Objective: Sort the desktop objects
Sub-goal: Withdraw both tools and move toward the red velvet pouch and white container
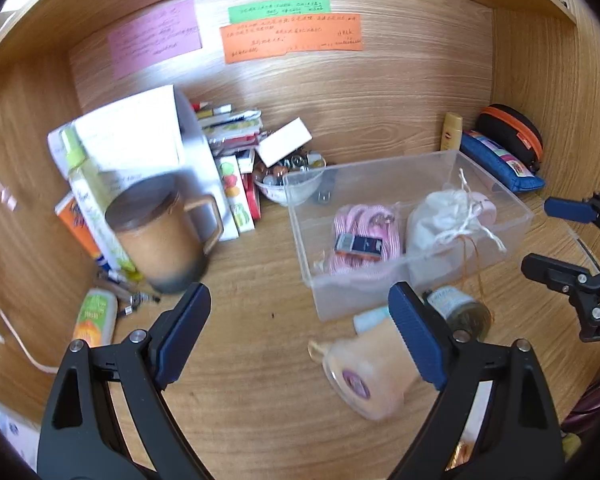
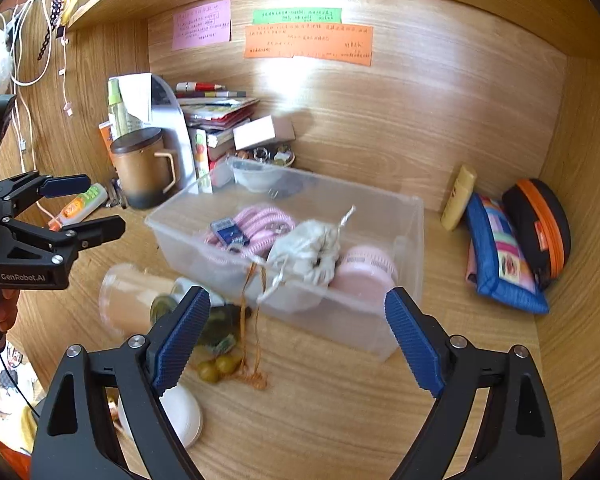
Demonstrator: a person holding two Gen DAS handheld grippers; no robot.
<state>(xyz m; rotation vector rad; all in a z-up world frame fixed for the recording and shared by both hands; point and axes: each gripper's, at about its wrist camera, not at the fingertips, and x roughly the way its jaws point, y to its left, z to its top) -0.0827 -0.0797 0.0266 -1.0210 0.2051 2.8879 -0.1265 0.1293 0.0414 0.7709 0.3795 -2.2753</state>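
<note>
A clear plastic box (image 1: 512, 216) (image 2: 410, 240) stands on the wooden desk. It holds a pink cable (image 1: 364, 220) (image 2: 264, 220), a small blue device (image 1: 358, 245) (image 2: 228, 230), a white drawstring pouch (image 1: 440, 216) (image 2: 304, 250) and a pink round case (image 2: 366, 274). A peach bottle (image 1: 374, 372) (image 2: 130, 300) lies on its side in front of the box, beside a small jar (image 1: 460, 308) (image 2: 168, 306). My left gripper (image 1: 300, 336) (image 2: 84, 204) is open and empty above the desk. My right gripper (image 2: 298, 340) (image 1: 556, 236) is open and empty in front of the box.
A brown lidded mug (image 1: 160, 232) (image 2: 142, 168), a spray bottle (image 1: 88, 200), books (image 1: 236, 192), a bowl of small items (image 1: 288, 184) and a tube (image 1: 96, 316) crowd the left. A blue pouch (image 2: 500, 256), orange-trimmed case (image 2: 540, 224) and yellow tube (image 2: 458, 196) sit right. Green beads (image 2: 216, 368) lie in front.
</note>
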